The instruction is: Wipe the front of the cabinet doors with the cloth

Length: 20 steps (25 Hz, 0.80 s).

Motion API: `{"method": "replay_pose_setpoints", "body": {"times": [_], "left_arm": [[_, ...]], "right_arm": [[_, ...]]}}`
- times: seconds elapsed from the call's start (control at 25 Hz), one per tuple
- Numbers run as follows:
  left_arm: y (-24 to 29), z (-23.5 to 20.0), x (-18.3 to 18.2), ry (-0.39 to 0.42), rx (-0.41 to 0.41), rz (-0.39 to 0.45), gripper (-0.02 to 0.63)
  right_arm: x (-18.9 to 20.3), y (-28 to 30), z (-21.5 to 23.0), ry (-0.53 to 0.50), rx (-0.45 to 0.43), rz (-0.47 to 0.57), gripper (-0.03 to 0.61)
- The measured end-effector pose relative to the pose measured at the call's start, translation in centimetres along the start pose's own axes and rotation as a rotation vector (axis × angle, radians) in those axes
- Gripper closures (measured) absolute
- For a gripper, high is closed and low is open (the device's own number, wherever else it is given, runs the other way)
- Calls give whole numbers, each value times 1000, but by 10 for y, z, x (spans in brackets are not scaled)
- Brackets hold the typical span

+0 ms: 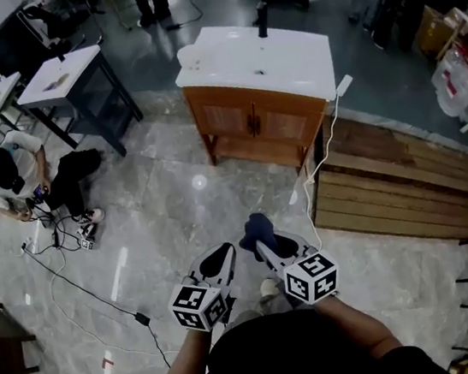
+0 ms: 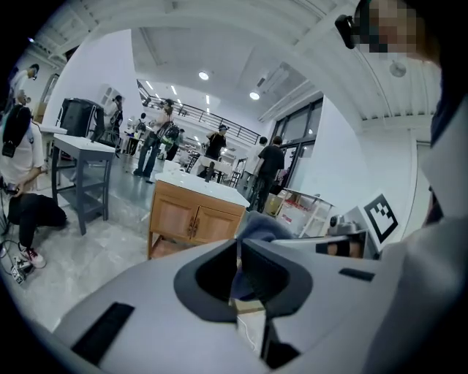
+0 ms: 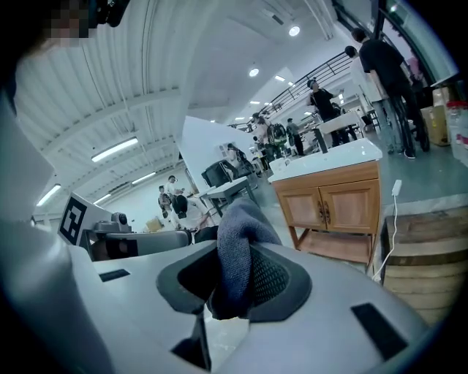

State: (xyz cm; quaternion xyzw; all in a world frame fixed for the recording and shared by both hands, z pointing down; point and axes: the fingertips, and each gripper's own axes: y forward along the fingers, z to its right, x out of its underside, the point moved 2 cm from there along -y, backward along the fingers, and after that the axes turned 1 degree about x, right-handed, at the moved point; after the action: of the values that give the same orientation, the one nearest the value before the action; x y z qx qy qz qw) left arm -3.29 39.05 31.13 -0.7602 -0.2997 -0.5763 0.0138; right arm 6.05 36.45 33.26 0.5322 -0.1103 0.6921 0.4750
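The wooden cabinet (image 1: 253,124) with a white sink top stands some way ahead on the marble floor, its two doors closed. It also shows in the left gripper view as the cabinet (image 2: 196,218) and in the right gripper view as the cabinet (image 3: 333,207). My right gripper (image 1: 264,244) is shut on a dark blue cloth (image 1: 255,227), which bulges out between the jaws as a folded wad (image 3: 238,232). My left gripper (image 1: 224,254) is held beside it, jaws shut with nothing in them (image 2: 239,250). Both grippers are close to my body, far from the doors.
A person (image 1: 22,181) sits on the floor at the left beside cables (image 1: 84,289). A white table (image 1: 71,75) stands at the back left. A wooden slatted platform (image 1: 397,180) lies right of the cabinet, with a white cord (image 1: 322,165) hanging down.
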Motion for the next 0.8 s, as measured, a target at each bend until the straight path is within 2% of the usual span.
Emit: {"method": "replay_pose_setpoints", "body": {"times": [0.24, 0.52, 0.8], "left_arm": [[26, -15, -16, -28, -16, 0, 589], [46, -30, -24, -25, -3, -16, 589], [59, -72, -43, -10, 23, -13, 589]], "right_arm": [[-20, 23, 13, -38, -22, 0, 468], [-30, 47, 28, -15, -16, -8, 469], [-43, 80, 30, -22, 16, -9, 469]]}}
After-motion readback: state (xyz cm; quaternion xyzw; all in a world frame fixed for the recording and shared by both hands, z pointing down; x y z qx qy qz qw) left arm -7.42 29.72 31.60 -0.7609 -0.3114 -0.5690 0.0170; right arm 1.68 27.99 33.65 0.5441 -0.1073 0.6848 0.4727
